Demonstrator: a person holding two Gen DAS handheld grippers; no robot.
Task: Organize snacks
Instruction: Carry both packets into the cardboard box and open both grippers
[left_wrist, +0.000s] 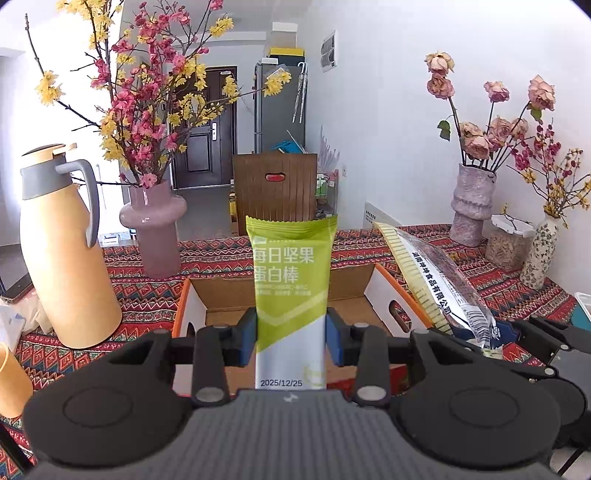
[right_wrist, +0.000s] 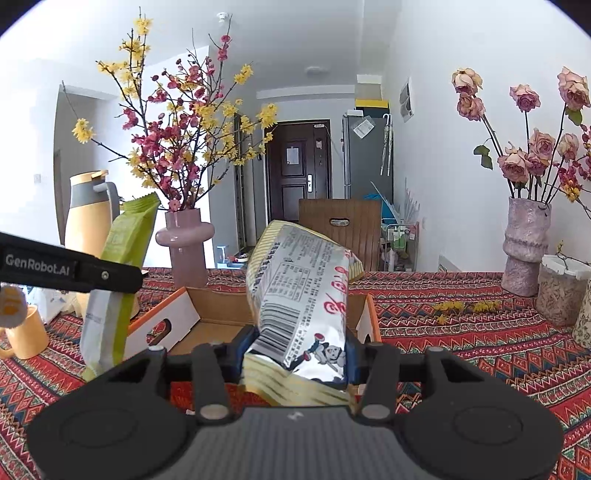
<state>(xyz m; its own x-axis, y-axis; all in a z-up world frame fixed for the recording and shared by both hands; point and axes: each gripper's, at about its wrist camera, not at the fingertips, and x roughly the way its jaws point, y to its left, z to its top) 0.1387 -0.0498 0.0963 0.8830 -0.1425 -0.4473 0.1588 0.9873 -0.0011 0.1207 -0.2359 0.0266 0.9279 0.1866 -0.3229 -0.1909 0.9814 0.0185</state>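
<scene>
- Left tool (left_wrist: 291, 334) clamps green bar (left_wrist: 290, 295) upright; cardboard box (left_wrist: 229, 295) on desk (left_wrist: 140, 291) lies open just ahead, below
- Right tool (right_wrist: 295, 350) grips silver snack pack (right_wrist: 303, 302), long axis tilted toward box; both hands about equally near

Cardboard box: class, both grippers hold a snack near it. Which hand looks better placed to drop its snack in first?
Probably left: the left gripper holds the green bar upright, centred before the cardboard box; the silver packet tilts.
</scene>
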